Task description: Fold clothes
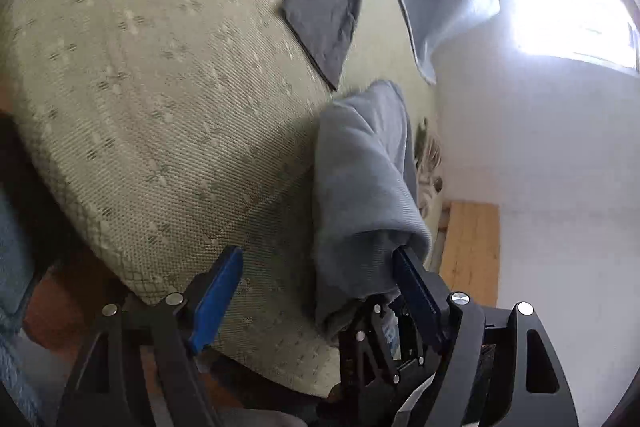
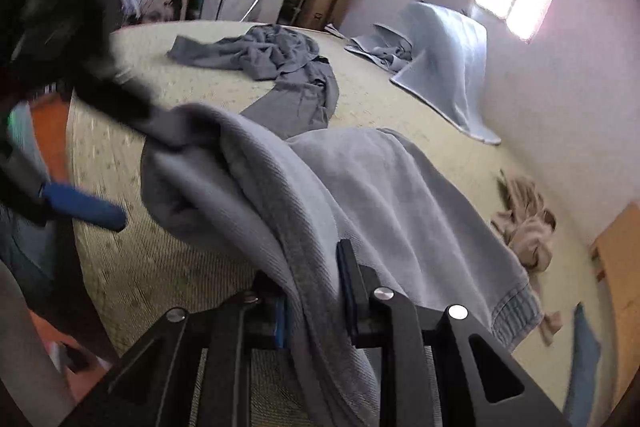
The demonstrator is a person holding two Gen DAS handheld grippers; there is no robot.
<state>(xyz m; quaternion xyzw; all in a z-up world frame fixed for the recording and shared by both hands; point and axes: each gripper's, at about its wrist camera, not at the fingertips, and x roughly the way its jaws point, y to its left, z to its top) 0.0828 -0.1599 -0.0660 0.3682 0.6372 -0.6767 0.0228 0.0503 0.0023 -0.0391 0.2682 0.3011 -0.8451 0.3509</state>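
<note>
No readable writing shows on the grey garment (image 2: 400,195).

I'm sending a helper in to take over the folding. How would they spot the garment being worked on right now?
On the pale green patterned bed, look at the near edge. The light grey sweatshirt lies there, one edge pinched in the right gripper. Unlike the darker grey trousers behind it, it has thick ribbed fabric.

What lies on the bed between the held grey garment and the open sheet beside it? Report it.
Nothing visible. The grey garment hangs from the right gripper; the bed beside it is bare. The dark trousers lie farther off.
</note>
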